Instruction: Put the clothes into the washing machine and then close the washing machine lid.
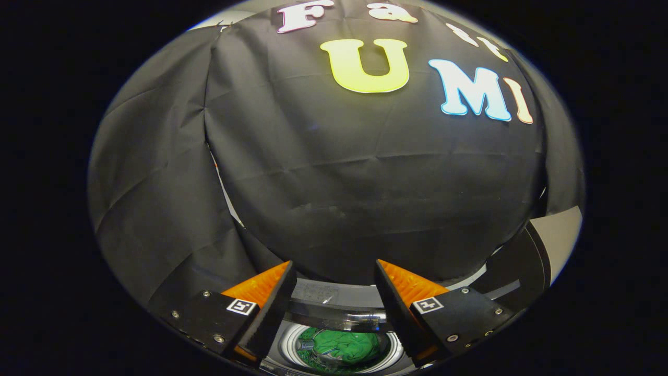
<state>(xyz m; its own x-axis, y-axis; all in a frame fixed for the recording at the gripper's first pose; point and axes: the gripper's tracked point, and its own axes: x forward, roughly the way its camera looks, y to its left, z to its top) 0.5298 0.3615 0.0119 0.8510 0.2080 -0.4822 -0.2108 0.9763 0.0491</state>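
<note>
Nearest to us: the hand-held gripper [334,274], its two fingers spread wide apart w/ nothing between them. Each finger [261,305] carries a small square marker tag on its upper face, plus a few screw heads on the mounting blocks behind.

Between & below the fingers we look down into the washing machine [334,305], a top-loader by the look of it, w/ a round opening ringed by a shiny rim. Inside the drum [288,349] sits the clothes [344,347]: a bright green crumpled bundle, lying at the bottom of the tub, roughly centred btwn the two fingers and well apart from both. A small metallic-looking part shows just beside the bundle's edge; we can't tell what it is.

Washing machine lid [527,266]: a dark panel w/ a pale edge stands raised beyond the right-side finger, tilted up & away from the opening, so the machine is open. We can't tell exactly how it hinges.

Beyond the fingers, black cloth wall [365,183] of the booth, creased, hanging in two overlapping sheets w/ a seam running down behind the left-side finger.
</note>
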